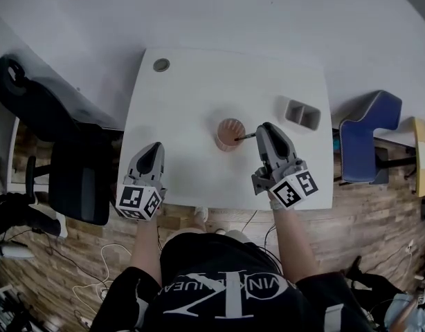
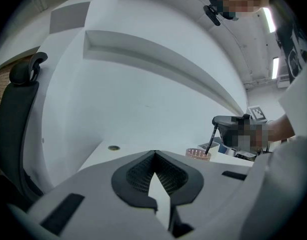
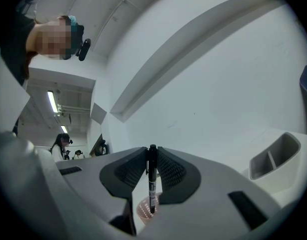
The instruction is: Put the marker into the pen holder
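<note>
Over the round, pinkish perforated pen holder (image 1: 230, 134), the slim black marker (image 3: 152, 184) is clamped tip-down in the right gripper (image 3: 152, 156), apparently for insertion, the left gripper (image 1: 151, 151) being shut and empty.

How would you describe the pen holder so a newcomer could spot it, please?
Find the white table. Near its middle stands the pen holder, by the marker in the right tongs. It alone is round, pinkish and perforated; the neighbouring tray is grey and rectangular.

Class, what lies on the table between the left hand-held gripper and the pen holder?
Nothing. The head view shows only bare white table between the left hand-held gripper and the pen holder.
</note>
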A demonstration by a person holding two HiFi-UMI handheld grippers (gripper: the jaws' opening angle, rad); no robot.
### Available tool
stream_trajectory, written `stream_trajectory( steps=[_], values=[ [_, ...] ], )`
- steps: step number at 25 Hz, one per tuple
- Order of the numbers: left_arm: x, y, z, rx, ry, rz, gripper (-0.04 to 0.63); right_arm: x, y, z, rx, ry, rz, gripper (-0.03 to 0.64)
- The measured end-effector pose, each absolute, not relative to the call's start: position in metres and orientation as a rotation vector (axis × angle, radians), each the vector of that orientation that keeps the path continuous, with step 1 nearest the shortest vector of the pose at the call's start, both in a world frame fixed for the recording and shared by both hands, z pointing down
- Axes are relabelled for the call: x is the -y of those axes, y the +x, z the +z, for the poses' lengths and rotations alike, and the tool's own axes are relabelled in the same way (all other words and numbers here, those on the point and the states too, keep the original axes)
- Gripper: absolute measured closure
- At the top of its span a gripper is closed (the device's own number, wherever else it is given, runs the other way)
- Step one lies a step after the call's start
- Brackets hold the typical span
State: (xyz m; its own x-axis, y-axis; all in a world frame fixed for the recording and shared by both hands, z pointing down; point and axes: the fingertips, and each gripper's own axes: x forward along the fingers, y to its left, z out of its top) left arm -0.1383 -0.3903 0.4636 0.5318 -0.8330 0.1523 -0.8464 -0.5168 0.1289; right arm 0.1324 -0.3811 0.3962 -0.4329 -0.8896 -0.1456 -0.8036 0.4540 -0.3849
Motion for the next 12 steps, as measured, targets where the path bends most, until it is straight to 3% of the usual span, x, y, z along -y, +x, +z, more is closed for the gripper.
stream_trajectory(
  steps=[12],
  values=[
    [0.426, -0.141, 0.481, 1.395, 2.568, 0.141, 0.581, 0.412, 0.110, 0.444, -2.448, -1.473, -0.473, 0.543]
  ],
)
